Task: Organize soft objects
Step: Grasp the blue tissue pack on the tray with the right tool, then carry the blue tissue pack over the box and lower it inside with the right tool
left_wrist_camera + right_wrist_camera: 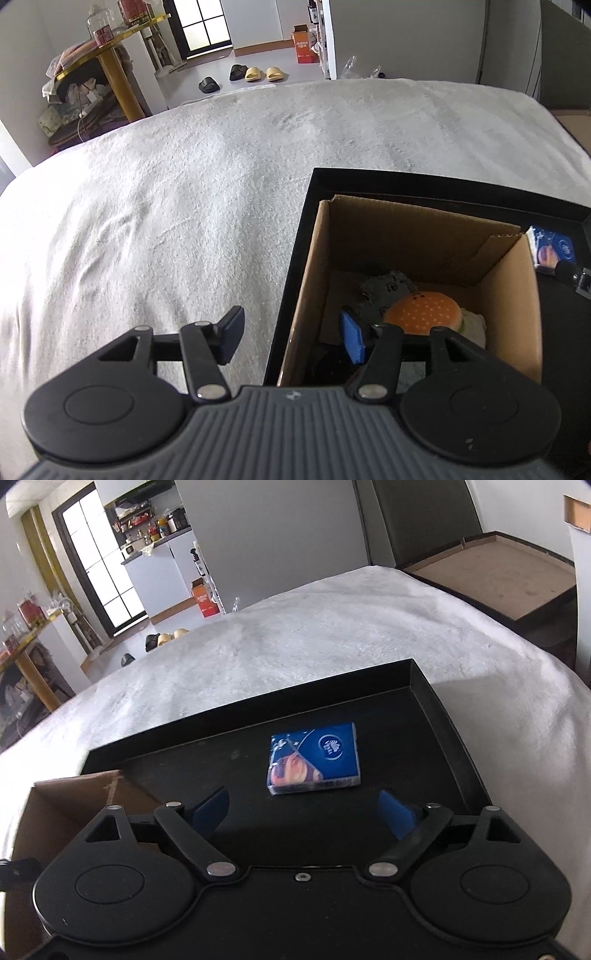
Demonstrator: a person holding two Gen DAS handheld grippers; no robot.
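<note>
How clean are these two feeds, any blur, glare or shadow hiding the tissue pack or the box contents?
Left wrist: sharp, fisheye-bent; cardboard box interior shaded, yet burger plush reads clearly. Right wrist: tissue pack slightly soft, lit evenly on the black tray; bright window overexposed; blanket edges curved.

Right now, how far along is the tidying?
Done: a burger plush and a grey plush lie in the box. In hand: nothing; left tool and right tool are open. Left: the tissue pack on the tray, ahead of the right tool.

Grey plush (388, 291) half behind burger toy (423, 312)
</note>
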